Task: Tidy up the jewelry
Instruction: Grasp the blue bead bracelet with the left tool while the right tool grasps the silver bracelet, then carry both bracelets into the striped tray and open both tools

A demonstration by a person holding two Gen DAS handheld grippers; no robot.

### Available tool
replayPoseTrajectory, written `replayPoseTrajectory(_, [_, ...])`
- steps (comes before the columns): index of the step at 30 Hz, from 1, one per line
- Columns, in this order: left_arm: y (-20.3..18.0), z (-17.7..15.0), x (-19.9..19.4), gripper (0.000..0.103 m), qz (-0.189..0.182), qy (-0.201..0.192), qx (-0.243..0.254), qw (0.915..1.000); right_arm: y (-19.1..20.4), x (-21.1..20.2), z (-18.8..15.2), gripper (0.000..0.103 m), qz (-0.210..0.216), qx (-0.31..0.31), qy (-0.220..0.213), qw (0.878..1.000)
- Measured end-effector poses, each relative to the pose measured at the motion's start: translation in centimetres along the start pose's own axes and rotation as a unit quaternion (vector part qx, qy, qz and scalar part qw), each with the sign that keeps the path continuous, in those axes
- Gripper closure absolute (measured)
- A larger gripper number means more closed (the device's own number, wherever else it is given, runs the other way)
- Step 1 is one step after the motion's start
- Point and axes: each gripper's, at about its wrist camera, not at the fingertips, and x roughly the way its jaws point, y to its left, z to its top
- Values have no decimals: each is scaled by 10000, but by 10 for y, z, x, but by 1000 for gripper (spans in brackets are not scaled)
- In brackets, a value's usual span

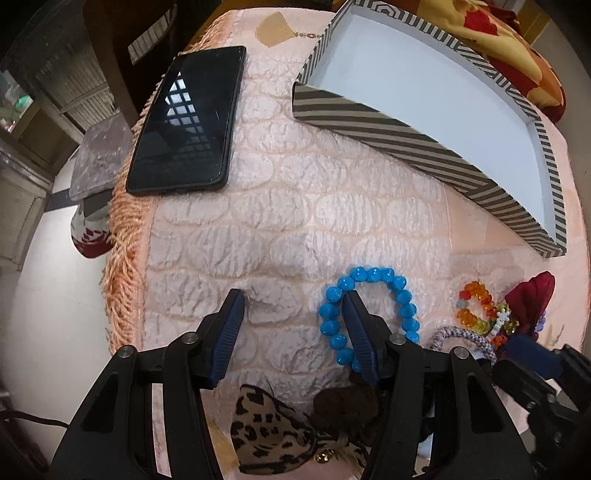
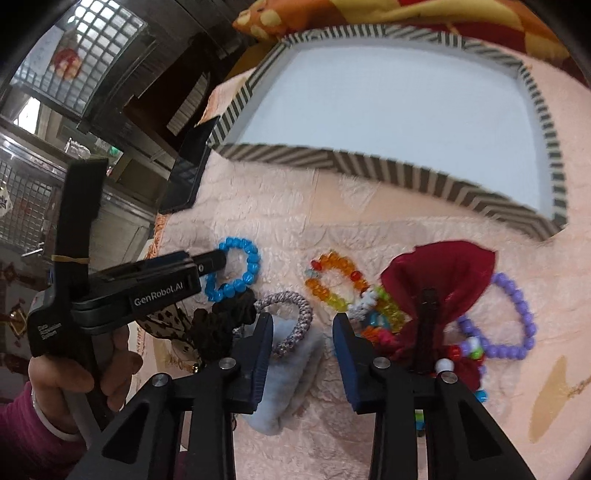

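Note:
A blue bead bracelet [image 1: 373, 314] lies on the pink cloth; it also shows in the right wrist view [image 2: 236, 273]. My left gripper [image 1: 293, 302] is open, its right finger inside the bracelet's ring and its left finger outside on the cloth; it also shows in the right wrist view [image 2: 218, 260]. My right gripper [image 2: 303, 325] is open and empty, over a woven grey-purple band [image 2: 291, 321]. An orange-yellow bead bracelet [image 2: 332, 284], a purple bead bracelet [image 2: 517, 317] and a dark red cloth piece [image 2: 436, 291] lie ahead of it. The striped box [image 1: 369, 122] is empty.
A black phone [image 1: 188, 122] lies at the cloth's far left edge by the fringe. A leopard-print scrunchie [image 1: 269, 432] and a dark brown one [image 1: 347, 402] lie near my left gripper. A pale blue fluffy piece [image 2: 291, 384] lies under my right gripper. A patterned pillow [image 2: 369, 14] sits behind the box.

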Motion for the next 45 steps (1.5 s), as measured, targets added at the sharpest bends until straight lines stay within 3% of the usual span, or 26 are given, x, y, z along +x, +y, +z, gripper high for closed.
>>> replayPoseTrajectory(4, [1, 5, -1, 63, 54, 6, 177, 9998, -1, 8, -4, 78, 137, 70, 203, 9997])
replayPoseTrajectory(8, [-4, 4, -3, 89, 13, -10, 342, 9994, 1, 0, -4, 88, 162, 62, 36, 9998])
replayPoseTrajectory(11, [-5, 5, -7, 96, -90, -11, 334, 9994, 1, -9, -4, 96, 168, -5, -110, 9998])
replayPoseTrajectory(14, [-2, 6, -11, 96, -317, -16, 292, 9991, 0, -15, -4, 96, 120, -47, -206, 9997])
replayPoseTrajectory(23, [5, 13, -50, 96, -514, -357, 287, 9976, -2, -48, 12, 96, 135, -6, -714, 9974])
replayPoseTrajectory(33, [10, 28, -82, 96, -481, -670, 304, 9961, -9, -67, 37, 96, 12, -7, -1079, 9942])
replayPoseTrajectory(45, [-21, 90, -113, 96, -663, -1146, 481, 9900, -31, -46, 103, 96, -288, 342, -1251, 9911])
